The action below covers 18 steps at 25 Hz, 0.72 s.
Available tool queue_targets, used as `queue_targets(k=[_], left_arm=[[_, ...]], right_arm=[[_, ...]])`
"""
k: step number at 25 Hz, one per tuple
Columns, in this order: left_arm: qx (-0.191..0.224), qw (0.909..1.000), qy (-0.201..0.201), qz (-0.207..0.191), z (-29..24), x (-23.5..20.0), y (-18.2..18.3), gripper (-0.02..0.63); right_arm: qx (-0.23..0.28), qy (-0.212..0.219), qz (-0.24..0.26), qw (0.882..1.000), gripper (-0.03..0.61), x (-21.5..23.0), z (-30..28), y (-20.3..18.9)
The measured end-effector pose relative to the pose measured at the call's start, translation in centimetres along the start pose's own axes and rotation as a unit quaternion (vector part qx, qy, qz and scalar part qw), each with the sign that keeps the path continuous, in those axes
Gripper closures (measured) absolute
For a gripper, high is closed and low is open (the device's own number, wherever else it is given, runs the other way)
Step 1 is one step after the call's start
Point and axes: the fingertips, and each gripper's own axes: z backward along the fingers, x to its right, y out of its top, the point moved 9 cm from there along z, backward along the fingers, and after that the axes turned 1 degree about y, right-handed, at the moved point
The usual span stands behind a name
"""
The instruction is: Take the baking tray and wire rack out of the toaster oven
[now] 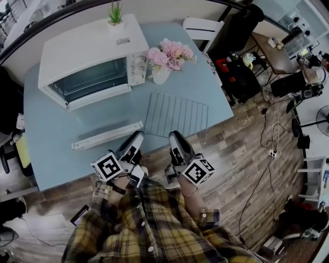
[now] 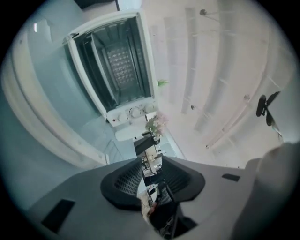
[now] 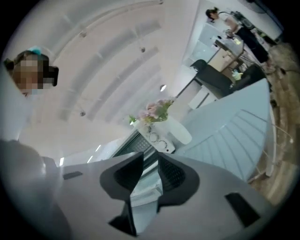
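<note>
The white toaster oven (image 1: 87, 69) stands at the back left of the pale blue table (image 1: 46, 154). In the left gripper view its cavity (image 2: 117, 65) looks empty. The baking tray (image 1: 107, 136) lies in front of it, with its long white rim (image 2: 33, 117) nearest me. The wire rack (image 1: 176, 115) lies flat to the tray's right (image 3: 234, 136). My left gripper (image 1: 138, 134) (image 2: 151, 159) and right gripper (image 1: 174, 134) (image 3: 150, 161) hover side by side over the table's near edge. Each has a narrow gap between its jaws and holds nothing.
A white vase of pink flowers (image 1: 167, 56) stands right of the oven, and a small potted plant (image 1: 115, 13) sits on top of it. A white chair (image 1: 200, 28) is behind the table. Cables and equipment (image 1: 272, 128) lie on the wooden floor to the right.
</note>
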Motion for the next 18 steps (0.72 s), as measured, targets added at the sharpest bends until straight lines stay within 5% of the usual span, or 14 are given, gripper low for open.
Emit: queue_targets(k=[4,9,18], left_arm=[[0.047,0.9956,-0.001,-0.082,2.4,1.3,4.5,0.491],[0.117,0.9839,0.038,-0.130,5.4,1.1,10.8,0.491],[0.226,0.9616,0.087,-0.130,7.7,-2.5,20.9,0.491]], right_arm=[[-0.036,0.058,0.057,0.996,0.500,-3.5,-5.1,-0.3],[-0.092,0.118,0.070,0.986,0.500,-7.3,-13.1,-1.6],[-0.156,0.110,0.021,0.981,0.482,-10.6,-24.6,-5.5]])
